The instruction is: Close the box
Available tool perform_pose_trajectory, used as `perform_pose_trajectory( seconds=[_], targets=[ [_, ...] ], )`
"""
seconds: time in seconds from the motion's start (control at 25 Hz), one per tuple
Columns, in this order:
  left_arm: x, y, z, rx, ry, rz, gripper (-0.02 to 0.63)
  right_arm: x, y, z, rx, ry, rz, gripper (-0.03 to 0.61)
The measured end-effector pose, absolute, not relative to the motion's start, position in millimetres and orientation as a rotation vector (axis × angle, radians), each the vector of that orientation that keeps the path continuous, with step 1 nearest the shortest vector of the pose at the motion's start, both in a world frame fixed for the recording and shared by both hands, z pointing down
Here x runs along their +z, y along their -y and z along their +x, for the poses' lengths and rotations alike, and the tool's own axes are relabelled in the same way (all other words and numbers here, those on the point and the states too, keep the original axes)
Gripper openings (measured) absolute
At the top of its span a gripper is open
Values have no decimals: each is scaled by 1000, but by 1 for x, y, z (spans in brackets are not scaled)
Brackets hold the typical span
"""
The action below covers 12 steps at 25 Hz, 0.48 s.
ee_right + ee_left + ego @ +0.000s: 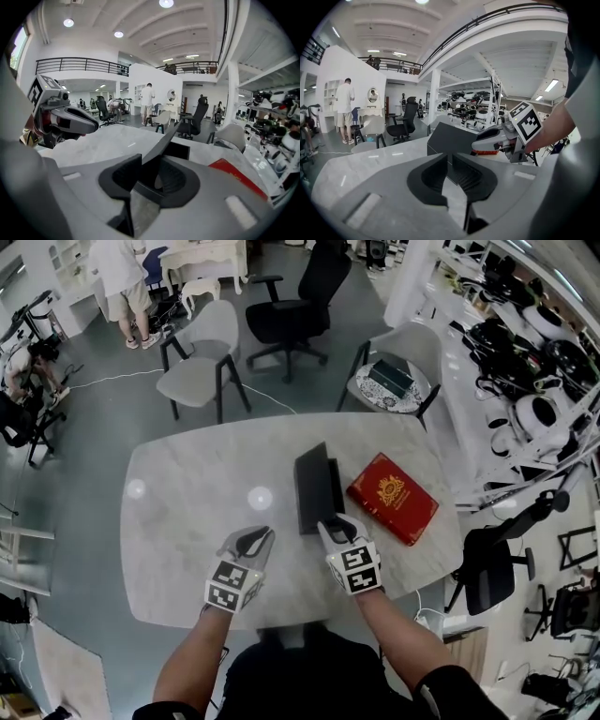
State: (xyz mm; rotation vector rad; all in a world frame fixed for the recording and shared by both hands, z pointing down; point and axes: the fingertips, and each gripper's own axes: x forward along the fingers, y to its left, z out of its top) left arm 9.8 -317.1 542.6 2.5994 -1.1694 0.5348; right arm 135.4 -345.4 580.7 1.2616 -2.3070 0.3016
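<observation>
While the box (317, 491) lies a little right of the middle of the table (187, 521), its lid (165, 135) is not down. The box is flat, rectangular and dark, with a matte surface and sharp corners. The lid is a thin, stiff, dark sheet that stands slanted, and its near edge runs in between the jaws of the right gripper (335, 524). These jaws stand moderately apart, wider than the sheet is thick, so the pads are around the lid and do not clamp it. The left gripper (255, 535) hovers over the bare table, to the left of the box and near the front edge. Its jaws leave only a narrow gap, and nothing is between them except the view of the table top. Both grippers are of smooth grey plastic with black ribbed pads, and each carries a cube with black and white square markers. Just right of the box lies a book (392, 498), red, flat and rectangular, with a gold emblem, turned diagonally. The table is of pale marble with fine grey veins, glossy, with rounded corners. Behind it stand two grey shell chairs (202, 357) on dark legs and a black office chair (295, 306).
</observation>
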Motion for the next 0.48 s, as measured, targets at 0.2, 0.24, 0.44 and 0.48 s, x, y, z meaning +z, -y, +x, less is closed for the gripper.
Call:
perform_pose_trajectory(
  seconds=[0.2,0.24,0.44,0.48],
  targets=[
    [551,316,21,559,1142,2577,38,586,345,145,362,2330,1275,124],
    [554,315,22,570,1138,2571,38,588,346,146,381,2337,1282,127],
    [568,312,31,606,1119,2547,38,608,349,162,498,2350,1304,155],
    [571,312,33,612,1115,2543,38,611,349,164,511,2351,1303,156]
  ],
)
